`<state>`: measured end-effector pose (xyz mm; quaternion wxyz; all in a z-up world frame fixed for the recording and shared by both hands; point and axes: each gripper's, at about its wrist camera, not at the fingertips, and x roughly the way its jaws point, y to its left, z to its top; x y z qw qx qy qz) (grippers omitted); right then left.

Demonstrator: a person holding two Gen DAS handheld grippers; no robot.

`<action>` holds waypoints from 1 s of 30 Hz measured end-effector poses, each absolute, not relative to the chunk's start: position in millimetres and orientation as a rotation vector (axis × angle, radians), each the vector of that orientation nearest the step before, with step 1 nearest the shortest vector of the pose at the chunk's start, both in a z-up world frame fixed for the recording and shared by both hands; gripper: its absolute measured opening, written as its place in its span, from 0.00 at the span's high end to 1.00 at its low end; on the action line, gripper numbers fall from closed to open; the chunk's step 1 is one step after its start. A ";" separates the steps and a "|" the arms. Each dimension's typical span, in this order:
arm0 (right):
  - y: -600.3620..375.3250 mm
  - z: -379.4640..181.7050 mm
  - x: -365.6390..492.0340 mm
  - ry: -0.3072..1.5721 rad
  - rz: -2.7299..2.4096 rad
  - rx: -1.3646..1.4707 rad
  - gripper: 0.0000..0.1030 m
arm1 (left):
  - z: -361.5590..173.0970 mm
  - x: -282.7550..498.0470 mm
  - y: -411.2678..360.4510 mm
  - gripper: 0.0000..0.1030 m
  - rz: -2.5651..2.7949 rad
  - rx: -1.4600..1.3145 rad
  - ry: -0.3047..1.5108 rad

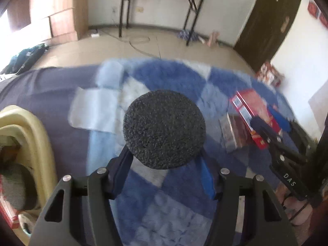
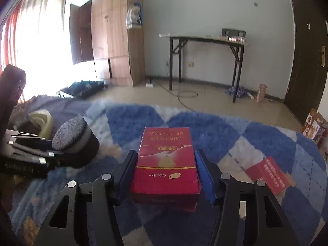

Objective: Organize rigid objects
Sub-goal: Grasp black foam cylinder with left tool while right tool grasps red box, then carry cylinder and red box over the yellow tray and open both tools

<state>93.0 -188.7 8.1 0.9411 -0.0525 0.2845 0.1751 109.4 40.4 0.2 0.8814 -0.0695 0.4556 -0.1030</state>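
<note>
Above rug, level claws gripping

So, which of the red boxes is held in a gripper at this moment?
The red box between the fingers of the right gripper. The other red box lies flat on the blue rug, to its right, untouched.
</note>
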 end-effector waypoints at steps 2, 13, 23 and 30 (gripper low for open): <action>-193.3 14.7 89.4 0.558 0.381 -0.082 0.45 | 12.6 103.4 54.3 0.40 -0.205 -0.156 0.920; -148.9 45.1 45.7 0.538 0.661 -0.032 0.45 | 82.8 10.0 209.3 0.40 0.218 -0.239 0.754; 0.5 38.8 18.5 0.623 1.011 -0.196 0.45 | 46.9 -17.0 302.3 0.40 0.345 -0.473 0.762; 57.1 27.1 33.2 0.669 1.034 -0.284 0.45 | 13.8 1.1 322.9 0.40 0.429 -0.551 0.795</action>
